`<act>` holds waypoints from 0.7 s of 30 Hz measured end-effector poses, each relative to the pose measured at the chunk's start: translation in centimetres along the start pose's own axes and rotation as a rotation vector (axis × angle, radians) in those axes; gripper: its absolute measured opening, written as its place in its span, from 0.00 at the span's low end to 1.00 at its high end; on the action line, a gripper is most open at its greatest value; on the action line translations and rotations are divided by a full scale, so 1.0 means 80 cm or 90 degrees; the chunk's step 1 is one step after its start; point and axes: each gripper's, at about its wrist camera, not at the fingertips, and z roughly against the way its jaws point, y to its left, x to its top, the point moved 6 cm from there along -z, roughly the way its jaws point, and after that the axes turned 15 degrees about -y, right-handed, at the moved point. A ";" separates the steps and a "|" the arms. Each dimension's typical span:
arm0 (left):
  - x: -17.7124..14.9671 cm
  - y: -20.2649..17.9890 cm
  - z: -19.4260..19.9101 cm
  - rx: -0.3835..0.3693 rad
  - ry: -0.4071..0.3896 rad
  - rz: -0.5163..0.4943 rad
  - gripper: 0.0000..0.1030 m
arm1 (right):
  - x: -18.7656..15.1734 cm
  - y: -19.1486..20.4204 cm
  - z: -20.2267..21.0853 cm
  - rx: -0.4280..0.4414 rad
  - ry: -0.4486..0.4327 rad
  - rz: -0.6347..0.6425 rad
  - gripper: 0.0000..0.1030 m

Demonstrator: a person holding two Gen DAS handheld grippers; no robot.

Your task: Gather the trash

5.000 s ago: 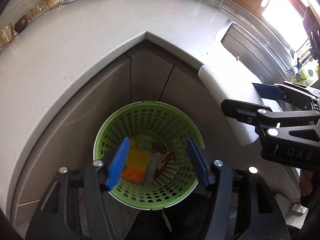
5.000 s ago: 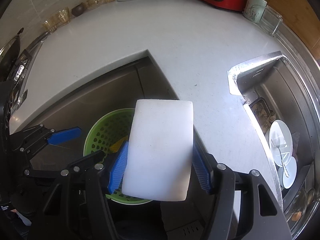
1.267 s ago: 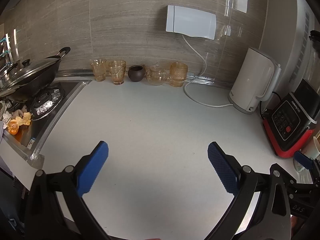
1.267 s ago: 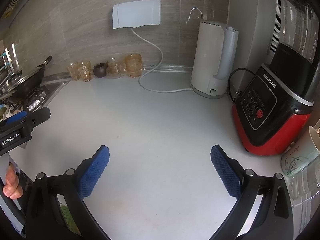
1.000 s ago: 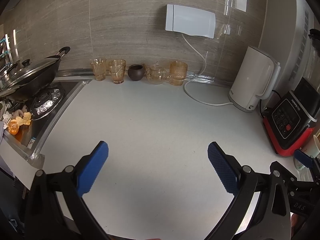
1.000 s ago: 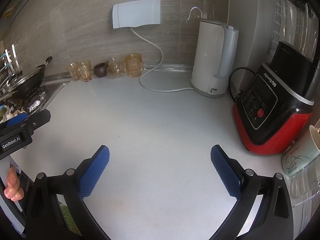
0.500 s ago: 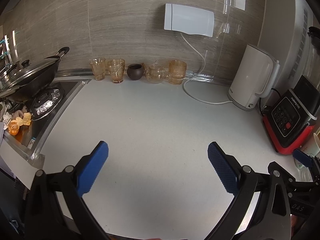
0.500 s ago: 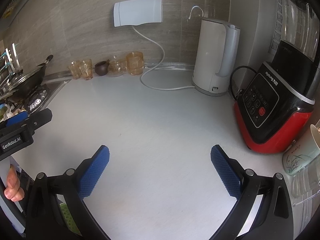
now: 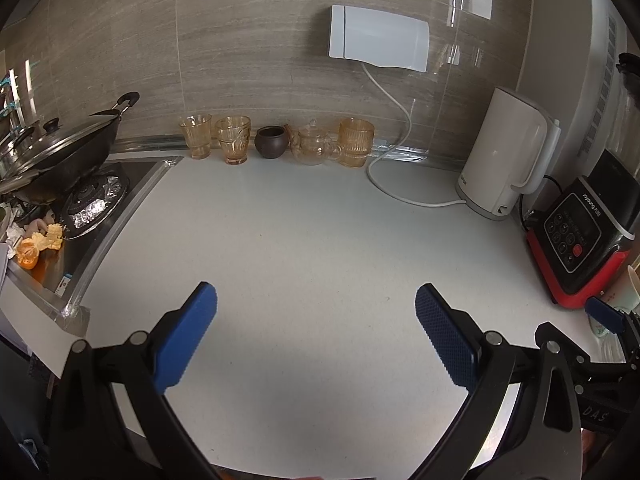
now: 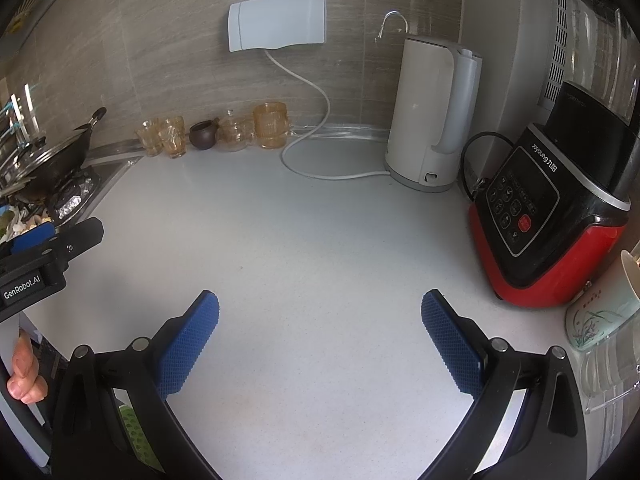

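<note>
1. Both the left gripper (image 9: 316,328) and the right gripper (image 10: 320,336) hover with jaws wide and empty over the bare counter (image 9: 320,240).
2. Remaining trash, orange peels (image 9: 38,246), lies at the frame's left edge beside the stove (image 9: 94,204).
3. Best to swing left and approach low, pinching the scraps together.

wall (image 9: 240,40): grey striped tile | countertop (image 9: 320,240): white | stove (image 9: 92,200): left | light: daylight
</note>
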 end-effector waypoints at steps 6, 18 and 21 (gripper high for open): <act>0.000 0.001 -0.001 0.001 0.004 0.002 0.92 | 0.000 0.000 -0.001 0.000 0.001 -0.001 0.98; -0.001 0.001 -0.002 0.003 0.011 -0.002 0.92 | -0.001 -0.004 -0.003 -0.001 0.001 -0.002 0.98; -0.001 0.000 -0.003 0.006 0.009 -0.006 0.92 | -0.002 -0.004 -0.004 -0.001 0.003 -0.001 0.98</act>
